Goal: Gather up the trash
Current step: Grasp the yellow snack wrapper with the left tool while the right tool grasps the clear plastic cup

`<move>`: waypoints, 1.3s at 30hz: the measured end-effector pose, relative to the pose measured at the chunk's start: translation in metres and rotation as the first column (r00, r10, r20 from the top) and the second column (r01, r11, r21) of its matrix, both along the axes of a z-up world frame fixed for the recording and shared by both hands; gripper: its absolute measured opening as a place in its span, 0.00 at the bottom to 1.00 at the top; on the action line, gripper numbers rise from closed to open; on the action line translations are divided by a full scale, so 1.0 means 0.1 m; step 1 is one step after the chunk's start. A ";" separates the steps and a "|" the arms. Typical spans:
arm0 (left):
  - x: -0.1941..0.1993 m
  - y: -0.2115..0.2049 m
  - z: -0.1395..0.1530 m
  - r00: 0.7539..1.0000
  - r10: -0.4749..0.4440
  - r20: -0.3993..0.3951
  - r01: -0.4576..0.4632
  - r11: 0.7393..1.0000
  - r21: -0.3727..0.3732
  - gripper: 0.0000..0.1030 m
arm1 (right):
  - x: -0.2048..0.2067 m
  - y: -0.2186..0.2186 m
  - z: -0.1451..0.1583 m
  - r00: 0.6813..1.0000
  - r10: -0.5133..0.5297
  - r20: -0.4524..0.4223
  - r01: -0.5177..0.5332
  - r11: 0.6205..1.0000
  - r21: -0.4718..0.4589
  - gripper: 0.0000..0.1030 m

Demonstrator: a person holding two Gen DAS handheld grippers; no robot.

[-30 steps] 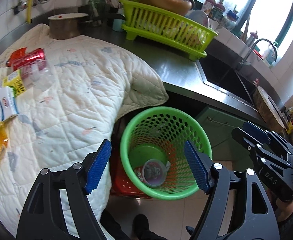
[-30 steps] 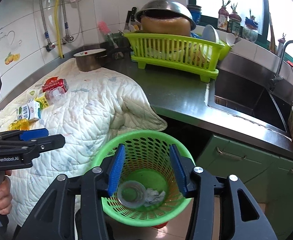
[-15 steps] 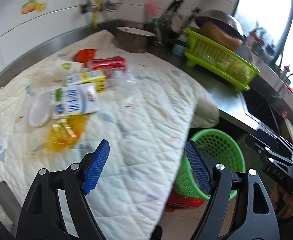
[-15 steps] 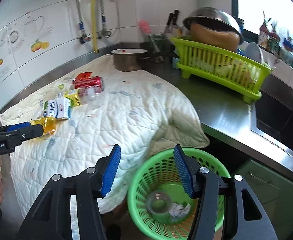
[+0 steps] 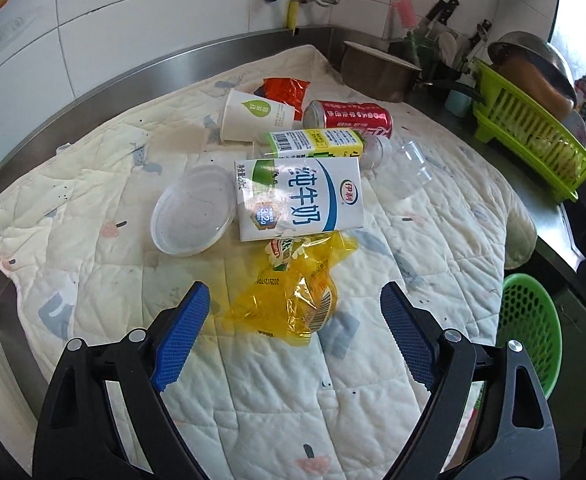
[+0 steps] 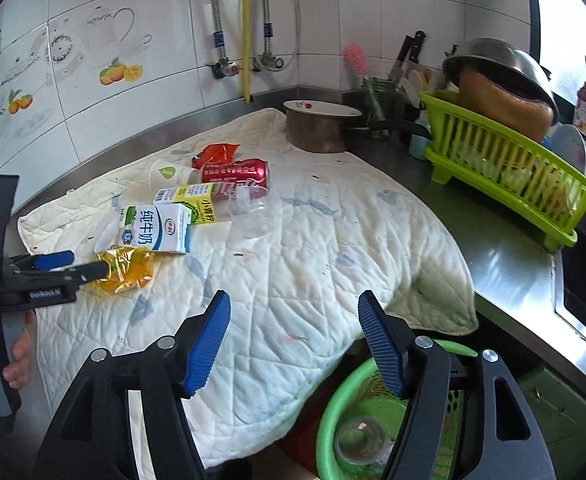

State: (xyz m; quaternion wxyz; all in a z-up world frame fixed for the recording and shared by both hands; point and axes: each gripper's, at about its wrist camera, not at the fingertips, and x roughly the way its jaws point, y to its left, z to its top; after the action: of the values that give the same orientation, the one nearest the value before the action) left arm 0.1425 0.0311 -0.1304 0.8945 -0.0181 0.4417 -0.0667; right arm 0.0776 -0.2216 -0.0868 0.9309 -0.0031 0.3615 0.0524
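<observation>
counter (image 6: 505,248) | quilted mat (image 5: 253,360) – pot (image 6: 317,128) – dish rack (image 6: 509,176)

We see the left gripper (image 5: 295,330) hanging over a quilted cloth (image 5: 433,232), its jaws wide and just opened further, nothing between them. Just ahead lies a crumpled yellow wrapper (image 5: 297,292), touching the white-and-blue milk carton (image 5: 299,198) behind it. A clear plastic lid (image 5: 193,210) sits beside the carton on the left. Farther back lie a yellow-green carton (image 5: 315,143), a red can (image 5: 349,120), a paper cup (image 5: 253,114) on its side and a red wrapper (image 5: 283,89) (partly hidden). A green basket (image 5: 529,320) stands below the counter's edge at right.
</observation>
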 end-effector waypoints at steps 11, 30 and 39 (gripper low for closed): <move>0.23 -0.07 -0.25 0.997 -0.072 -0.034 0.072 0.997 0.001 0.75 | 0.61 0.30 -0.04 0.999 0.045 -0.021 -0.045 0.999 0.009 0.73; 0.34 0.09 -0.41 0.993 -0.106 -0.059 0.102 0.993 -0.064 0.28 | 1.84 0.70 -0.67 0.982 0.102 -0.160 -0.115 0.991 -0.075 0.77; 0.34 0.12 -0.39 0.990 -0.123 -0.063 0.118 0.990 -0.080 0.43 | 2.14 0.71 -0.90 0.973 0.105 -0.207 -0.128 0.987 -0.099 0.77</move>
State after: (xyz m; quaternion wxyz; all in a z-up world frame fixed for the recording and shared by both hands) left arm 0.1768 0.0428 -0.1695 0.8719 -0.0276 0.4694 -0.1368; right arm 0.2919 -0.1505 -0.1771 0.8832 -0.0708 0.4555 0.0868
